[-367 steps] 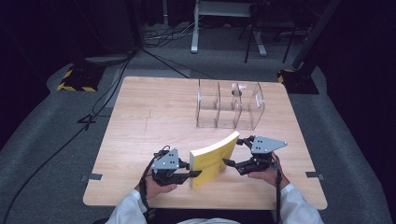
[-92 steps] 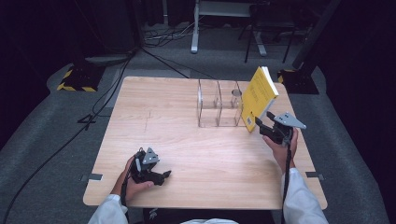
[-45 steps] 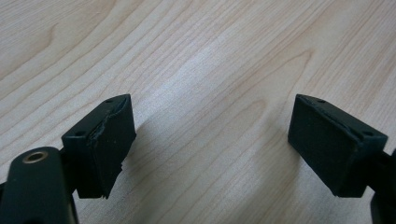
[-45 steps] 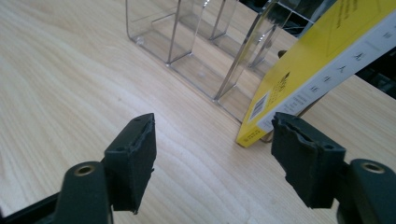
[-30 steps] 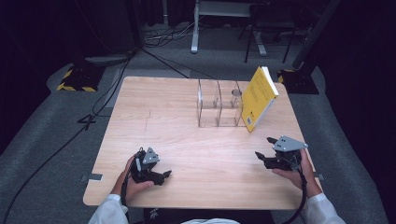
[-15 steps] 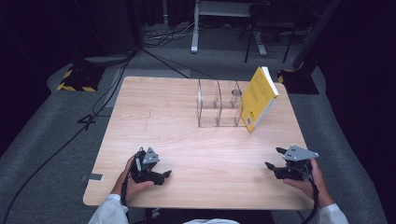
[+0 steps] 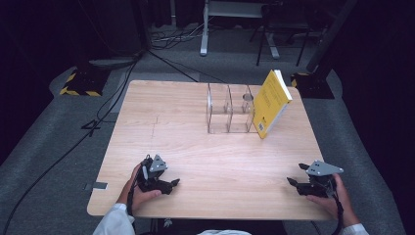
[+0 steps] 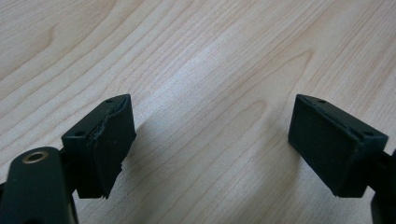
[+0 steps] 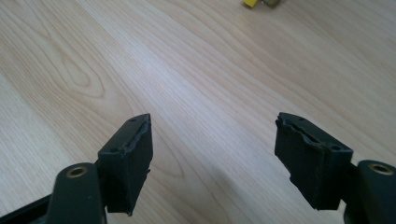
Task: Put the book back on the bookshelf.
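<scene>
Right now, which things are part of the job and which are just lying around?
Probably part of the job:
yellow book, leaning on the clear organizer
left gripper, open
right gripper, open

Just lying around:
cables on the floor

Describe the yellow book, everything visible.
The book has a yellow cover with a small barcode patch near its bottom corner and a pale page edge along its top right. It is closed and stands tilted on the wooden table, leaning against the right end of the clear organizer. Neither gripper touches it.
</scene>
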### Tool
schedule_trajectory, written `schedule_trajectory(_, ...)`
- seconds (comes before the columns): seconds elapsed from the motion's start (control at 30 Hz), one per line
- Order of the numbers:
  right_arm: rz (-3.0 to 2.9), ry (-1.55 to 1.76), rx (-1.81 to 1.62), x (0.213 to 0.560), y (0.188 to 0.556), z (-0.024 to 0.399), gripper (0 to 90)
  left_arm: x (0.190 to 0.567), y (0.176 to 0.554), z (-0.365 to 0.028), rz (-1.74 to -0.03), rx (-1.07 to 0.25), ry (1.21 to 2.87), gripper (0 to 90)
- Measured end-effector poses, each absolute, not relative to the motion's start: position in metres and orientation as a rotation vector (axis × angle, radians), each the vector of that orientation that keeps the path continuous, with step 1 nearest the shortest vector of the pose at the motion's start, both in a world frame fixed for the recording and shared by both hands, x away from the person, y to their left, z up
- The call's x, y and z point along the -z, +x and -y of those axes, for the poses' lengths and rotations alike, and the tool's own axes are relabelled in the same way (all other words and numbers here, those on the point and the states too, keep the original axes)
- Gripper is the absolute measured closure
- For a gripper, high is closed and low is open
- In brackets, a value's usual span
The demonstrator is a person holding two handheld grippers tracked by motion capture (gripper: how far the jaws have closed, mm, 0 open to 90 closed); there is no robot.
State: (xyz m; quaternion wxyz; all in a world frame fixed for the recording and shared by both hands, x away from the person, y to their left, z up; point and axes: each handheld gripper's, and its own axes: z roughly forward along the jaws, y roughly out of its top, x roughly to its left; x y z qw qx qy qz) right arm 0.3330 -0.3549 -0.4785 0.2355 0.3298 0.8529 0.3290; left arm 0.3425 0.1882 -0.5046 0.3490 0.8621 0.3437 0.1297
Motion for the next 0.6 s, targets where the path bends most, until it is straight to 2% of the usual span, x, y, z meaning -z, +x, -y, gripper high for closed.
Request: schedule_trajectory(0.6,-2.281,1.126,-1.004,0.503,0.319,0.397,25.4,0.505,0.342,-0.188,-0.891,-0.338,2.234,15.4)
